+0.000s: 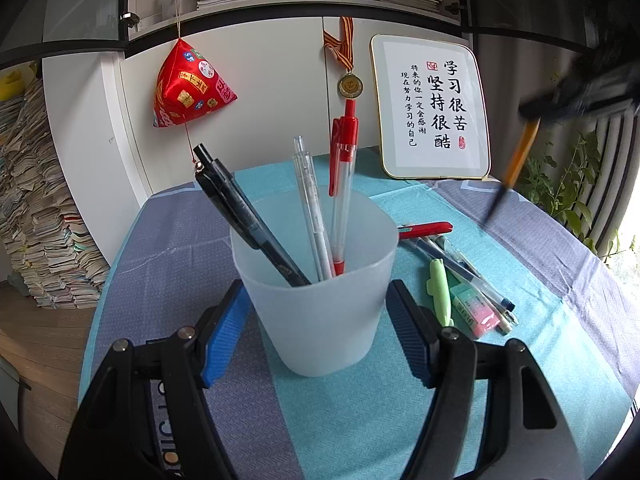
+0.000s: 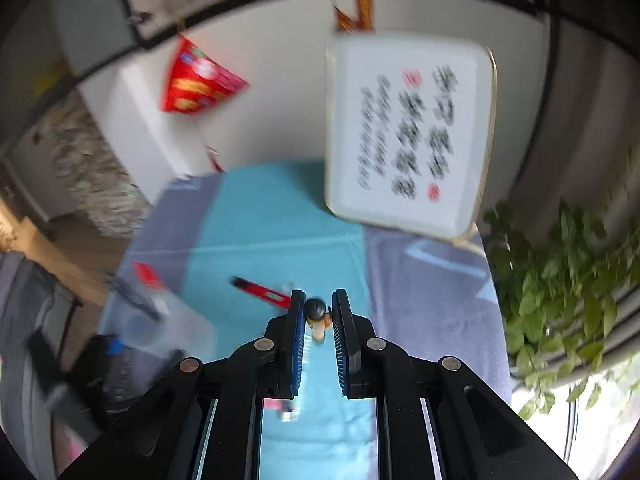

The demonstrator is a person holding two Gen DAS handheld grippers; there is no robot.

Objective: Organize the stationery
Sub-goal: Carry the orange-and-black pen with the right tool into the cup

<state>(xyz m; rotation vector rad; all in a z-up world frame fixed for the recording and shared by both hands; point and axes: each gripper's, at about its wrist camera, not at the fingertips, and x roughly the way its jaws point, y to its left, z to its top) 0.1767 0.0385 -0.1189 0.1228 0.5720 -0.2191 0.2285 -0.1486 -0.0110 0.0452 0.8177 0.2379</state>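
A frosted plastic cup (image 1: 320, 292) stands on the table between the blue pads of my left gripper (image 1: 316, 320), which is shut on it. It holds a black pen (image 1: 240, 208), a clear pen (image 1: 310, 204) and a red pen (image 1: 342, 176). My right gripper (image 2: 318, 312) is shut on an orange pen (image 2: 318, 322), held in the air at the right in the left wrist view (image 1: 516, 160). Loose on the cloth lie a red pen (image 1: 426, 230), blue pens (image 1: 460, 268), a green pen (image 1: 440, 288) and a pink eraser (image 1: 476, 310). The cup (image 2: 172, 328) shows blurred at the left.
A framed calligraphy board (image 1: 434, 108) leans at the table's back. A red pouch (image 1: 188, 88) and a medal (image 1: 351, 84) hang on the white cabinet. Stacked books (image 1: 36, 208) stand on the floor at the left. Plants (image 2: 568, 280) grow at the right.
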